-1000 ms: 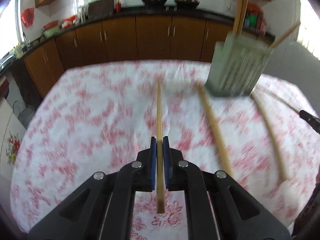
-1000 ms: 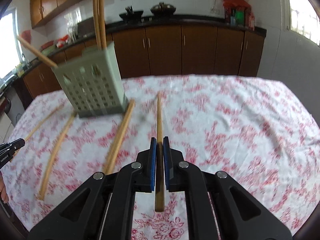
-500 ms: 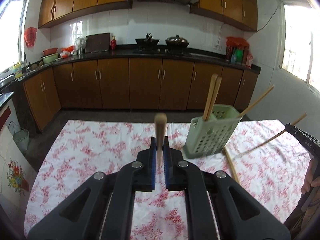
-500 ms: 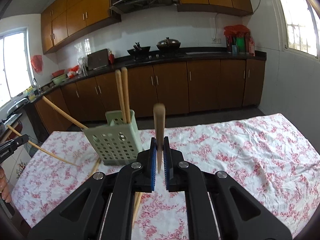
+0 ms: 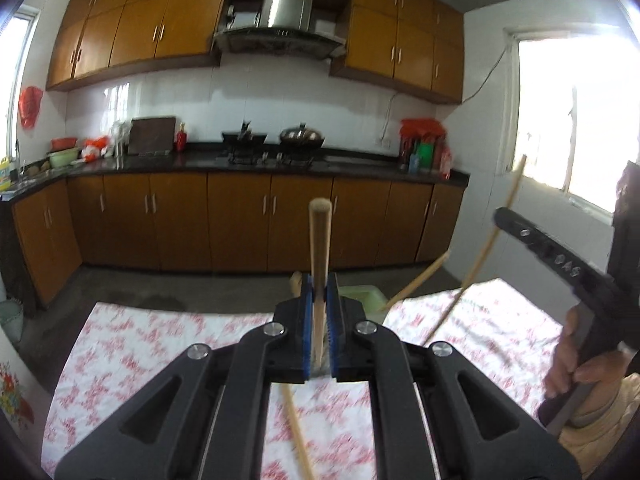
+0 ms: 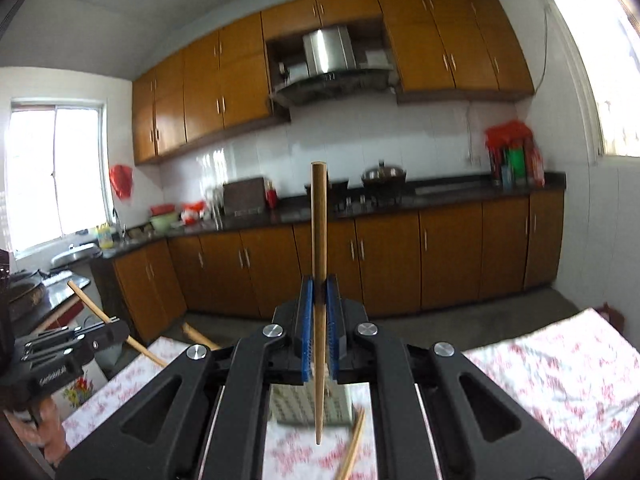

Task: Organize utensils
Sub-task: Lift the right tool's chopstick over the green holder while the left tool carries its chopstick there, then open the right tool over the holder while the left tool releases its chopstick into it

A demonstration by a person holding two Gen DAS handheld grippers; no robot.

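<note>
Chopsticks fill both claws. The black left gripper with blue pads (image 5: pixel 319 312) is pinched tight on a long pale wooden chopstick (image 5: pixel 319 240), its blunt end pointing up. The black right gripper with blue pads (image 6: pixel 319 312) likewise clamps a second tapered wooden chopstick (image 6: pixel 319 264), upright, thin tip hanging below the jaws. Both are held above the table with the red-flowered white cloth (image 5: pixel 140 344). A pale green perforated plastic utensil holder (image 6: pixel 304 406) stands on the cloth (largely hidden behind the grippers), a loose wooden chopstick (image 6: pixel 352 446) lying just beside it.
</note>
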